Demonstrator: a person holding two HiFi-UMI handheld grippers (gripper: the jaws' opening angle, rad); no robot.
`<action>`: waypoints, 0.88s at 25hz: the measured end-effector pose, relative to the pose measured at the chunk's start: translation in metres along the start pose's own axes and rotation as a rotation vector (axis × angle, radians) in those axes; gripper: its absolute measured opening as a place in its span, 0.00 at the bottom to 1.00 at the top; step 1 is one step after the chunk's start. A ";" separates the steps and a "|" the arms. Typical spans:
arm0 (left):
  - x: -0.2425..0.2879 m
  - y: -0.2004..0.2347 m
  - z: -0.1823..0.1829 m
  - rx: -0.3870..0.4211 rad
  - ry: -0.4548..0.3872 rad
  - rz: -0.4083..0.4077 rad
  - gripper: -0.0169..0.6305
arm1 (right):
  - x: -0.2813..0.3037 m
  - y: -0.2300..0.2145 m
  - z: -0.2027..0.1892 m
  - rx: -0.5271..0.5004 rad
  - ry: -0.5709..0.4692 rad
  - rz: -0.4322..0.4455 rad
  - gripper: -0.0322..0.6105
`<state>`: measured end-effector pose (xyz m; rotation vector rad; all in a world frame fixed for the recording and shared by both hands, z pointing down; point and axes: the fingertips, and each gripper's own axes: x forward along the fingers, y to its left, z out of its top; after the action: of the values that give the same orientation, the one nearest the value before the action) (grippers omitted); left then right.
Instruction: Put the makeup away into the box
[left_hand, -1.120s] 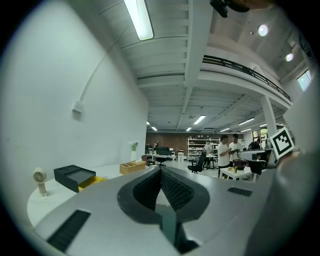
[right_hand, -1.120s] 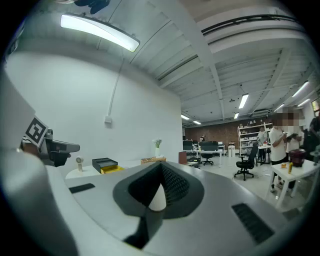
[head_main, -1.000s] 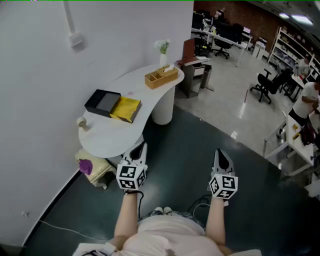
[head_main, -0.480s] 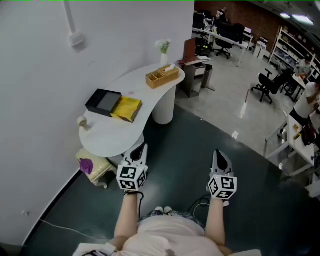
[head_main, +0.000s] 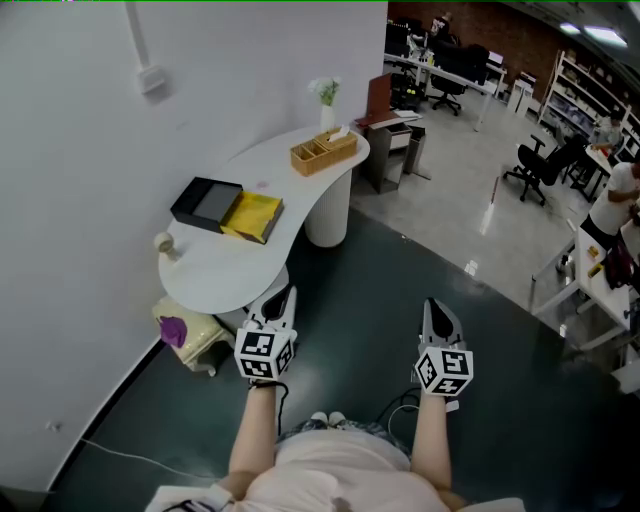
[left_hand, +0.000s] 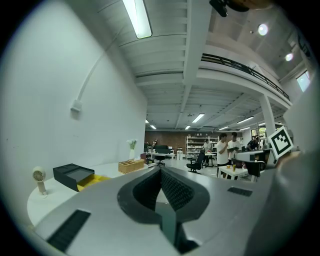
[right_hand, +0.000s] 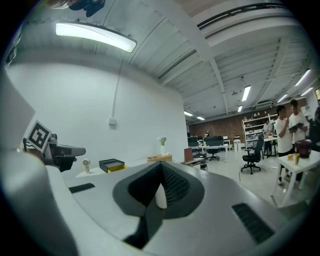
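Note:
A black box (head_main: 205, 203) stands open on the white curved table (head_main: 215, 275), with a yellow flat piece (head_main: 252, 217) leaning beside it. Further back sits a wooden organizer (head_main: 323, 153); I cannot make out its contents from here. Both grippers hang level over the dark floor, short of the table's near end. My left gripper (head_main: 283, 291) is shut and empty, with the black box (left_hand: 73, 175) far ahead on its left. My right gripper (head_main: 432, 304) is shut and empty too, and the same box (right_hand: 111, 164) shows small in its view.
A small fan (head_main: 165, 245) stands at the table's left edge and a vase of flowers (head_main: 326, 105) at its far end. A cream stool with a purple object (head_main: 185, 335) sits under the table. Office chairs (head_main: 535, 170), desks and people fill the right.

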<state>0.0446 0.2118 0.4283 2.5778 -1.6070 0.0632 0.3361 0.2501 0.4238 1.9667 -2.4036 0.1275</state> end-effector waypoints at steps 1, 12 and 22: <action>0.000 0.000 0.000 0.000 0.001 0.000 0.07 | 0.000 0.000 0.000 -0.004 0.004 0.001 0.07; 0.001 0.002 -0.006 -0.011 0.009 -0.008 0.07 | -0.005 0.003 0.016 -0.022 -0.063 -0.015 0.20; 0.000 0.010 -0.014 -0.010 0.021 -0.027 0.07 | -0.002 0.012 0.008 0.047 -0.090 -0.020 0.67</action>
<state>0.0358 0.2091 0.4428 2.5820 -1.5607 0.0799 0.3252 0.2533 0.4151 2.0591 -2.4562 0.0982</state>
